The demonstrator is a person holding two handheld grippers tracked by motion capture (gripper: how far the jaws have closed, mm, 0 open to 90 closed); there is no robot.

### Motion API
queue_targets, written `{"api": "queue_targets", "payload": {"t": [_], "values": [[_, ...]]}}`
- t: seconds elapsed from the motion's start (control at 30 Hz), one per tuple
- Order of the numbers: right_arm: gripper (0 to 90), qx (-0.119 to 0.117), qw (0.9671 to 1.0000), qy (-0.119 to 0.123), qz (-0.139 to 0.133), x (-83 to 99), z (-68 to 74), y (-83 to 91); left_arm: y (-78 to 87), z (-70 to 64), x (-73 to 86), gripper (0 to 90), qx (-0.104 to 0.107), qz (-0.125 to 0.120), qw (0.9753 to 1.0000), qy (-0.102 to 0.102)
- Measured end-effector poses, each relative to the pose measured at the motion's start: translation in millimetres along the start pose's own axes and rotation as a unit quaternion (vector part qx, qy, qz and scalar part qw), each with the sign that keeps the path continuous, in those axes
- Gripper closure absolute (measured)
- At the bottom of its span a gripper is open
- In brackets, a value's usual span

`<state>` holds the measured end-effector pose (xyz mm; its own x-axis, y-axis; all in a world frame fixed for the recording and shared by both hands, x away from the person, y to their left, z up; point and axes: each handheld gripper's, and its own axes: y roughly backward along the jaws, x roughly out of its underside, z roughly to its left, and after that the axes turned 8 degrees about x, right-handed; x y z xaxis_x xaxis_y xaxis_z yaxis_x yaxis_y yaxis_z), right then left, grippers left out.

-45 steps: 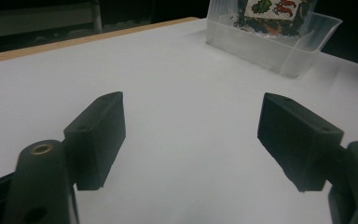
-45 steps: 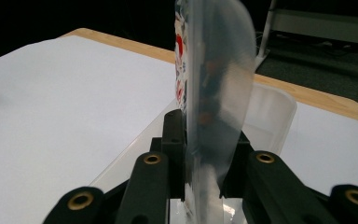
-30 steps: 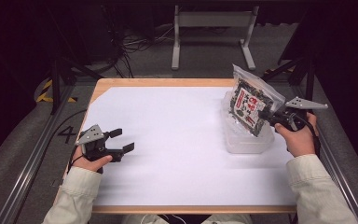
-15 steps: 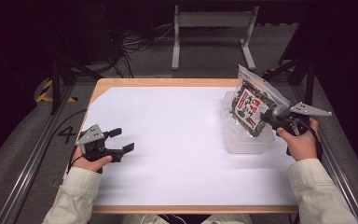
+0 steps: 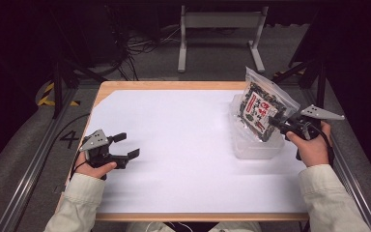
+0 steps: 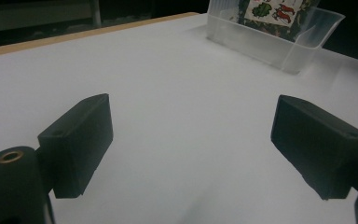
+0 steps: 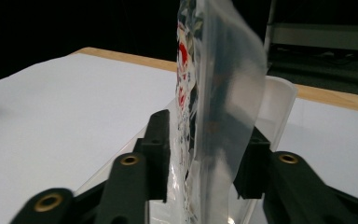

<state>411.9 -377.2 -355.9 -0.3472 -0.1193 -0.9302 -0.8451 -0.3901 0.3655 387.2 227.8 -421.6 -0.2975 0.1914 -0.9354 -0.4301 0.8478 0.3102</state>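
Note:
A clear plastic bag with a red, green and black print stands tilted over a clear plastic tub at the table's right. My right gripper is shut on the bag's right edge. In the right gripper view the bag rises between the two jaws of that gripper, with the tub's wall behind it. The bag's lower end dips into the tub; contact with the bottom is hidden. My left gripper rests open on the white surface at the left, its jaws wide apart with nothing between them.
A white sheet covers the wooden table. The left gripper view shows the tub and the bag far across the sheet. A metal stand and cables lie on the floor beyond the table.
My right gripper has shifted slightly to the right with the bag, which has turned a little. The left gripper has not moved.

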Motion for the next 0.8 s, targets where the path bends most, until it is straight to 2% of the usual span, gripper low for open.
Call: {"api": "queue_targets", "payload": {"t": [0.1,0.17,0.27,0.4,0.53,0.57,0.7,0.77,0.8], "values": [[55.6,0.002,1.0000,0.002,-0.008,-0.4,0.9,3.4,1.6,-3.1,-0.1,13.4,0.000,0.006,1.0000,-0.007],[44.2,0.009,0.9998,0.008,-0.014,-0.1,1.3,6.5,3.3,-5.8,0.1,12.9,-0.003,0.014,0.9998,-0.012],[36.5,0.017,0.9996,0.011,-0.021,1.2,1.3,13.0,6.3,-11.5,-0.3,12.4,-0.001,0.016,0.9998,-0.013],[31.7,0.019,0.9992,0.005,-0.036,1.9,3.6,25.9,8.1,-16.4,-0.4,12.4,0.001,0.016,0.9997,-0.020],[29.6,0.022,0.9986,0.024,-0.042,3.3,10.6,38.8,9.7,-20.4,2.2,12.7,0.003,0.018,0.9996,-0.020],[29.3,0.022,0.9983,0.030,-0.046,4.6,14.8,46.8,11.8,-22.2,4.2,12.9,0.000,0.019,0.9996,-0.020],[28.7,0.017,0.9978,0.030,-0.057,6.4,22.6,58.7,14.5,-24.0,7.0,12.9,0.000,0.019,0.9997,-0.018],[28.3,0.016,0.9965,0.041,-0.071,8.9,31.6,67.9,16.5,-25.1,9.2,13.0,-0.001,0.020,0.9997,-0.014],[28.3,0.016,0.9965,0.041,-0.071,8.9,31.6,67.9,16.5,-25.1,9.2,13.0,-0.001,0.020,0.9997,-0.014]]}}
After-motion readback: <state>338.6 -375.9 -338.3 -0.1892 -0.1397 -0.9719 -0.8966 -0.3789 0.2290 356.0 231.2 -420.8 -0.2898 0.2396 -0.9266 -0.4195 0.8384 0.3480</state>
